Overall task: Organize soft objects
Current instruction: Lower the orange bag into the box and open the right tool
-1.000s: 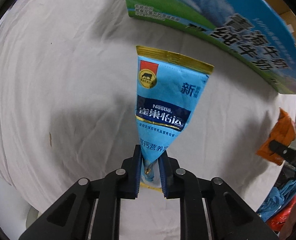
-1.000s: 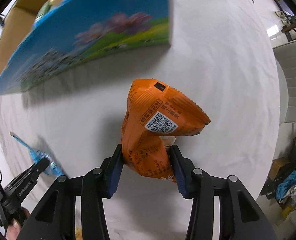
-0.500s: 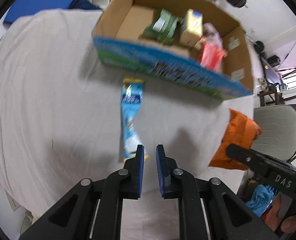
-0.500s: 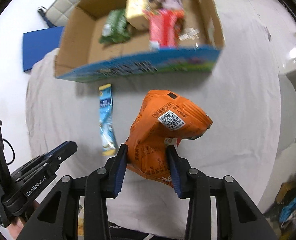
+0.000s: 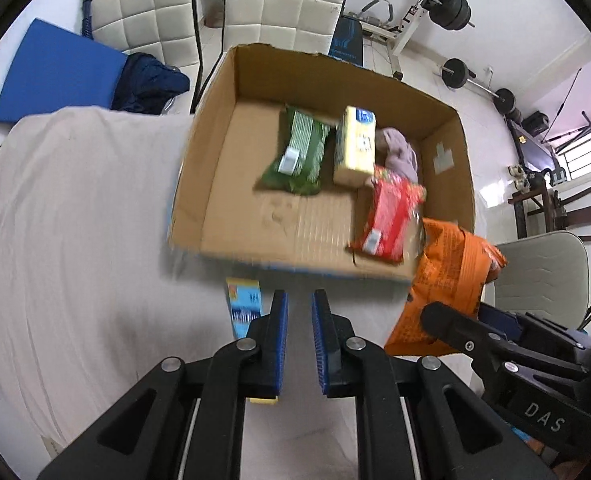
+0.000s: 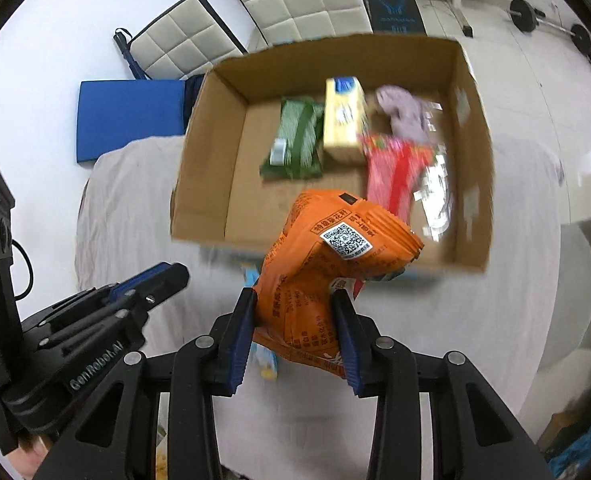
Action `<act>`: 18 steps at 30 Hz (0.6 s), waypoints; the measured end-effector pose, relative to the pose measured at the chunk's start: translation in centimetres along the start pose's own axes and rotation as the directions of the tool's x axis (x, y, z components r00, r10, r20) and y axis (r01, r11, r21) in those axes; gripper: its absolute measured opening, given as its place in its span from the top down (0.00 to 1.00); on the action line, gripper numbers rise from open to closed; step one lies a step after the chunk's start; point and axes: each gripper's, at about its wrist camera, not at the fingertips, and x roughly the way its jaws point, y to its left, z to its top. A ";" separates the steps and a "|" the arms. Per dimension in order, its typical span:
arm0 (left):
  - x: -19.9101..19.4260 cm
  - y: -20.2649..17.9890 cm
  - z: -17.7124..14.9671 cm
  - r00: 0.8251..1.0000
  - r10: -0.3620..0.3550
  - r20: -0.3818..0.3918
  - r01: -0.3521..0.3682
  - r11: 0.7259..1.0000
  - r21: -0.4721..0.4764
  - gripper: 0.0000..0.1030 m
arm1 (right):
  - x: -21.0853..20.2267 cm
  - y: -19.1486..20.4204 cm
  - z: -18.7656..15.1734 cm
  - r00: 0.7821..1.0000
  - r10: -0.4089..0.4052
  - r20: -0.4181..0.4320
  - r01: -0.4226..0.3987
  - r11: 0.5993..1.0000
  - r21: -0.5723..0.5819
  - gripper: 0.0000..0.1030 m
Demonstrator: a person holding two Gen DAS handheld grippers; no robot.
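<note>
Right claw (image 6: 293, 324): you held the orange bag (image 6: 327, 264) clamped by its lower end, lifted above the surface (image 6: 475, 320) at the near edge of the box (image 6: 203, 184)
Left claw (image 5: 295, 322): narrow gap between the fingers, nothing in it; it hung over the blue sachet (image 5: 244, 306), which lay flat on the surface just in front of the box
Handling: the bag looked light, puffy and crinkly, and it buckled over your grip; you were best off pinching near a sealed end, gently, since the contents may crush. The sachet looked thin, limp and slick, so an end seam was the place to take it
Box: a green pack (image 5: 299, 150), a yellow pack (image 5: 355, 144), a red pack (image 5: 387, 220) and a mauve cloth (image 5: 399, 152) lay inside
Left view only: most of the sachet, and the bag from the side
Right view only: the bag's QR code face and both fingers pressing its sides; there the sachet was almost hidden behind the bag
</note>
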 end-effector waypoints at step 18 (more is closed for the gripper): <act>6.8 3.0 7.2 0.989 0.110 -0.099 -0.110 0.994 0.007 0.73 | 10.0 -1.2 6.4 0.994 -0.061 -0.094 0.061 0.998 0.002 0.20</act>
